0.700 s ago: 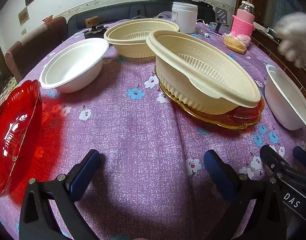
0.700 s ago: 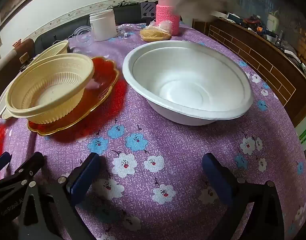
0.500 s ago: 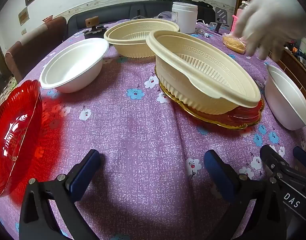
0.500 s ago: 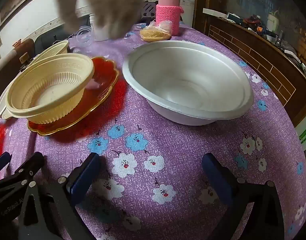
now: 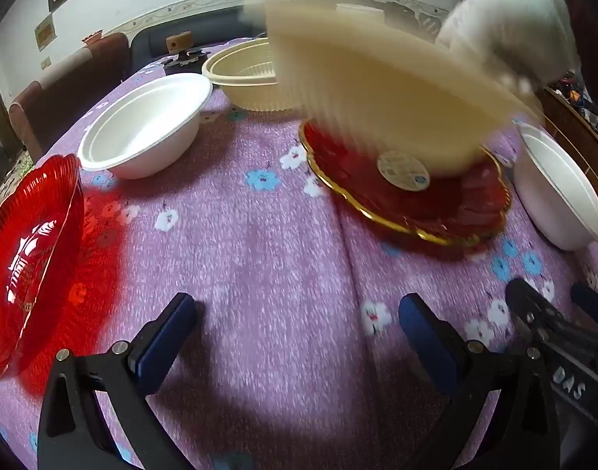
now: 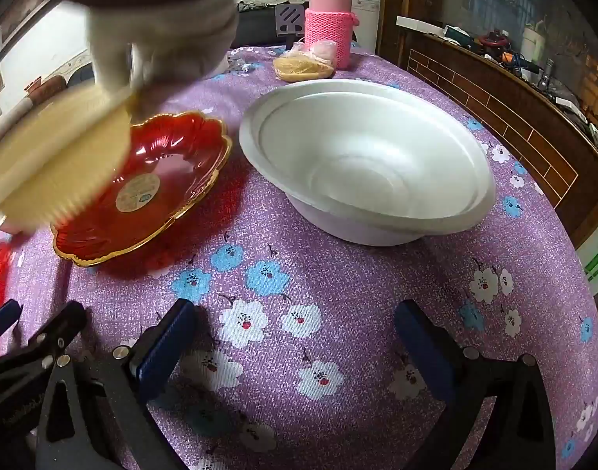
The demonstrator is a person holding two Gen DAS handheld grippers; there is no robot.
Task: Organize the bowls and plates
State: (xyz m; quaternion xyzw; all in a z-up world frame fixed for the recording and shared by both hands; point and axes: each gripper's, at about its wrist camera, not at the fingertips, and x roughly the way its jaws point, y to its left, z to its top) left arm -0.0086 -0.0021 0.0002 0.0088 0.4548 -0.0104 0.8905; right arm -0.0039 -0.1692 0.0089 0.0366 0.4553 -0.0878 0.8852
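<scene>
A white-gloved hand (image 5: 510,39) lifts a cream ribbed bowl (image 5: 377,94), blurred, off the gold-rimmed red plate (image 5: 408,211); it also shows in the right wrist view (image 6: 56,156) over that plate (image 6: 158,196). A second cream bowl (image 5: 244,78) and a white bowl (image 5: 142,125) stand farther back. A red plate (image 5: 29,262) lies at the left. Another white bowl (image 6: 365,156) stands right. My left gripper (image 5: 295,337) and right gripper (image 6: 291,340) are both open, empty, low over the near tablecloth.
A purple flowered cloth (image 6: 299,286) covers the table. A pink-sleeved flask (image 6: 330,19) and a bagged flat food item (image 6: 303,66) stand at the far edge. A wooden ledge with clutter (image 6: 514,90) runs along the right. Chairs (image 5: 64,90) stand at the far left.
The gloved hand has come down, taken the cream bowl and lifted it off the gold-rimmed red plate, baring the plate's label. Both grippers have stayed still.
</scene>
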